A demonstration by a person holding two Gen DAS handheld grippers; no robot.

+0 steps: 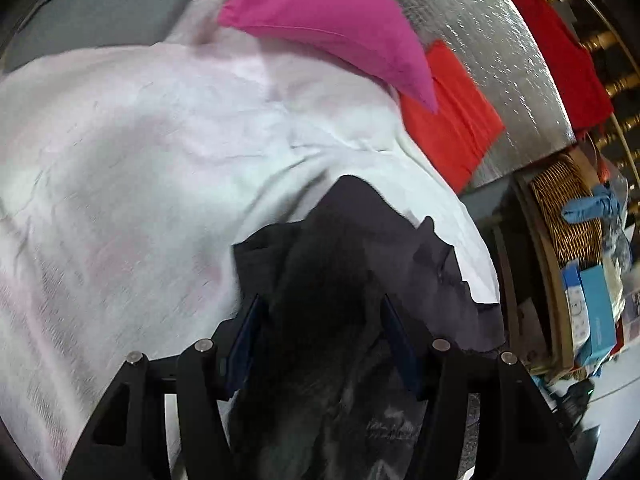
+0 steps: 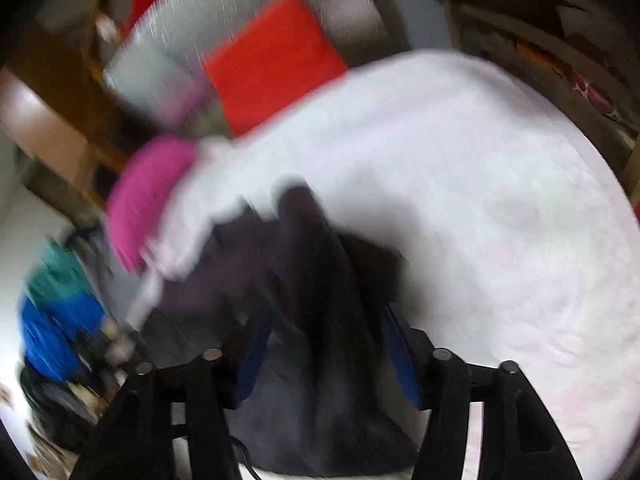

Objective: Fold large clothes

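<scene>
Up close in the left wrist view, the left hand-held gripper (image 1: 320, 320) stands with jaws apart, a bunch of dark garment (image 1: 352, 248) between them over the white sheet (image 1: 140, 140), near a pink pillow (image 1: 320, 20). Blurred, the right wrist view shows the right hand-held gripper (image 2: 324, 336) likewise spread around the dark garment (image 2: 304, 248); whether either grips it, I cannot tell.

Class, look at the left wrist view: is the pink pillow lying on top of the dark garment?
No: the pink pillow lies far up the white sheet, apart from the dark garment.
</scene>
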